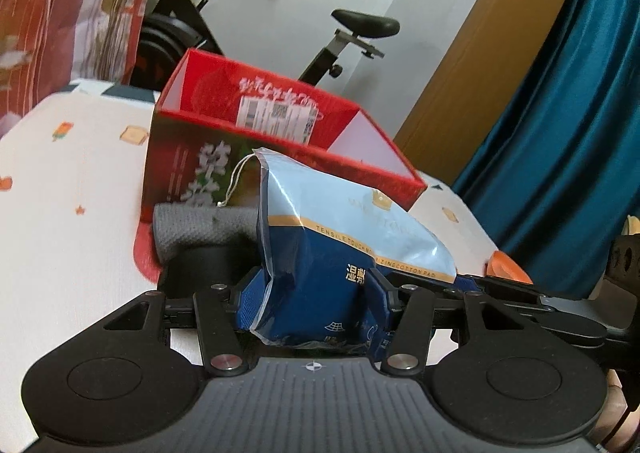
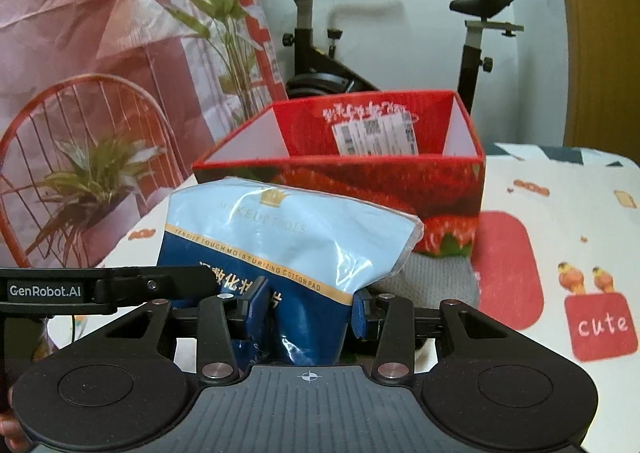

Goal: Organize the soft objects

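**Both grippers hold one pack of cotton pads in front of the red box**

The blue pack [image 1: 320, 265] reads "MAKEUP TOOLS" under a gold crown and "TENSILE TOUCH MOISTURIZING COTTON PAD" along a gold band, with white Chinese characters lower down. The left gripper [image 1: 316, 293] has its jaws closed on the pack's dark blue lower part, and the right gripper [image 2: 306, 307] clamps the same pack, which is held above the counter [image 2: 560, 213]. An arm marked "GenRobot.AI" crosses the right wrist view.

Just behind the pack stands an open red box [image 2: 360, 181] printed with strawberries; it carries white script and a barcode label. A grey cloth [image 1: 200, 225] lies at the foot of the box.

The counter wears a white cover with small cartoon prints and a red patch reading "cute". Behind stand an exercise bike [image 2: 320, 53], a white wall, a teal curtain [image 1: 560, 133] and a backdrop printed with a plant [image 2: 80, 53].
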A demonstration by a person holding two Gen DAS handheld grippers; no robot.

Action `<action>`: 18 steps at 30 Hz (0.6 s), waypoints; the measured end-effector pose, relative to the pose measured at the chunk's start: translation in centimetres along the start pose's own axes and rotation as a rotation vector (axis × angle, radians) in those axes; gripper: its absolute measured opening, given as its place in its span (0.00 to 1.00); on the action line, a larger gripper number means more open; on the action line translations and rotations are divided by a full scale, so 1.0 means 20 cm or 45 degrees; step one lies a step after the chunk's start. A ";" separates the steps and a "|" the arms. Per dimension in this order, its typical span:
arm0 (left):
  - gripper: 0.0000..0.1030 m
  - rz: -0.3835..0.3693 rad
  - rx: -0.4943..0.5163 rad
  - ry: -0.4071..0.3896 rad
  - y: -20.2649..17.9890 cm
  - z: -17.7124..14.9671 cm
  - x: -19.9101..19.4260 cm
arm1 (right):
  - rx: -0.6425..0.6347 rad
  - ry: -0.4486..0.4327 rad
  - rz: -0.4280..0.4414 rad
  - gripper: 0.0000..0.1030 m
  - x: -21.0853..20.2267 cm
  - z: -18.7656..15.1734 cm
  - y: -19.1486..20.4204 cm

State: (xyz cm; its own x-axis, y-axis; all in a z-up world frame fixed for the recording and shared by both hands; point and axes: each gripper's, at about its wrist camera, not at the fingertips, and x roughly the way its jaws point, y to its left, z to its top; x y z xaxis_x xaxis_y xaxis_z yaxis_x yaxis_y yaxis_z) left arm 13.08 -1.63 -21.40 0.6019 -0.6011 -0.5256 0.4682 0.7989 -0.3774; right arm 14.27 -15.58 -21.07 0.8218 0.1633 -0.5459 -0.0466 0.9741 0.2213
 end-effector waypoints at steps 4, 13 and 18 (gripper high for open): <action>0.55 -0.003 0.010 -0.015 -0.01 0.04 -0.02 | -0.014 -0.027 -0.001 0.37 -0.01 0.05 0.01; 0.54 0.001 0.038 -0.039 -0.03 0.15 -0.01 | -0.051 -0.061 -0.007 0.37 -0.02 0.18 0.02; 0.54 -0.006 0.040 -0.050 -0.02 0.24 0.00 | -0.062 -0.074 0.001 0.37 -0.02 0.27 0.02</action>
State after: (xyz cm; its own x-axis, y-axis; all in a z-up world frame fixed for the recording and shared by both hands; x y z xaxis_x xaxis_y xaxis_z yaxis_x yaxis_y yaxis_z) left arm 15.89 -1.97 -17.59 0.6244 -0.6054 -0.4936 0.4905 0.7957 -0.3554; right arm 17.09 -16.07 -16.38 0.8532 0.1560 -0.4977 -0.0736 0.9807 0.1813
